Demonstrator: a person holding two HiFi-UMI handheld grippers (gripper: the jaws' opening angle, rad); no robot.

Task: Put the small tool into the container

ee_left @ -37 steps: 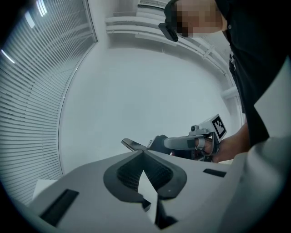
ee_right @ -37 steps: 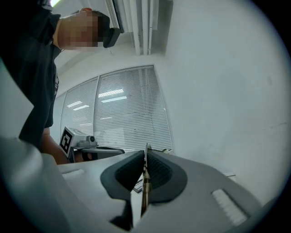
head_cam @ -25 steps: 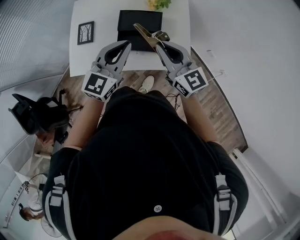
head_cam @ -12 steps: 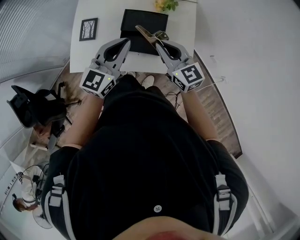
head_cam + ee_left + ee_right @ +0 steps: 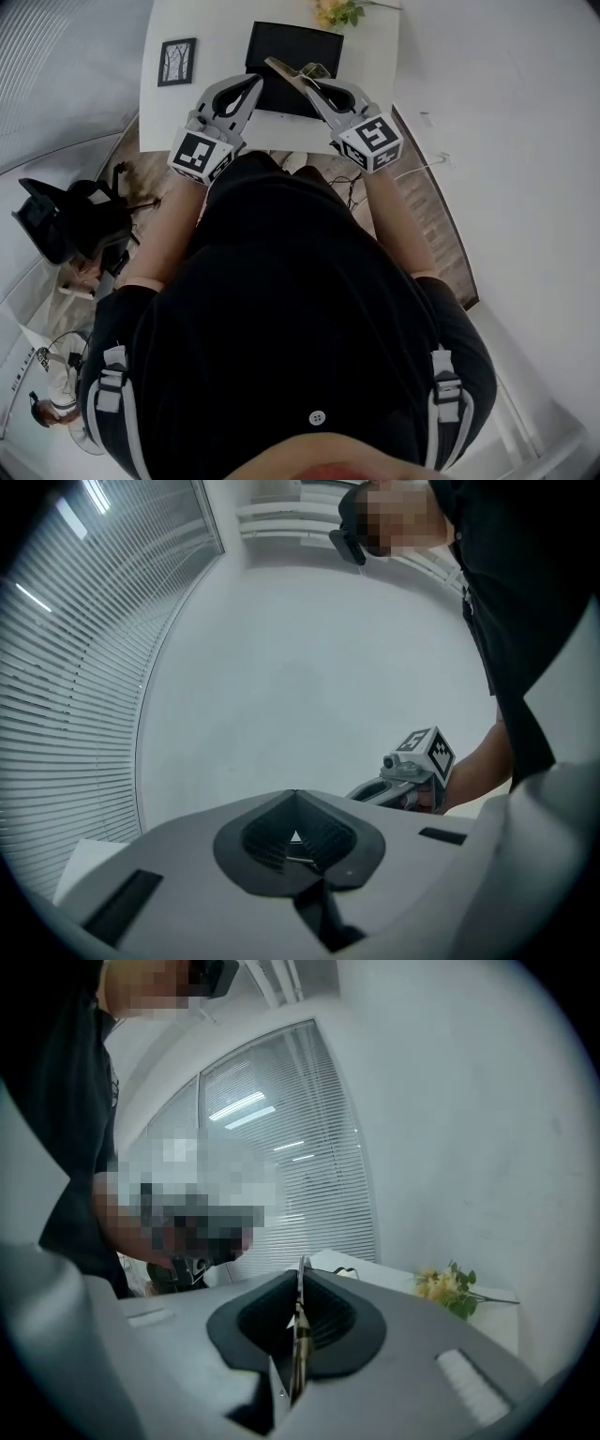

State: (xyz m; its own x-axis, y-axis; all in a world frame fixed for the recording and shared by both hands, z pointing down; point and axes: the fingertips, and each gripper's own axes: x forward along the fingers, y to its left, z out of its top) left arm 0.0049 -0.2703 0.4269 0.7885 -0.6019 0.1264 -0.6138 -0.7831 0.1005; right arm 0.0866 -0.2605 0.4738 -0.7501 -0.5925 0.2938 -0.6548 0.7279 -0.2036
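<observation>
My right gripper (image 5: 316, 86) is shut on a small, thin metal tool (image 5: 287, 73), whose free end sticks out over the near edge of the black container (image 5: 292, 47) on the white table (image 5: 206, 94). In the right gripper view the tool (image 5: 300, 1321) stands edge-on, clamped between the jaws. My left gripper (image 5: 251, 86) hangs beside it at the table's front edge, just left of the container. Its jaws are shut with nothing between them (image 5: 295, 838).
A small framed picture (image 5: 176, 62) lies on the table's left part, and yellow flowers (image 5: 336, 11) lie behind the container. A black office chair (image 5: 61, 225) stands on the wooden floor at the left. A white wall runs along the right.
Both grippers have moved forward toward the table. The tool's tip has gone from in front of the container to over its near edge.
</observation>
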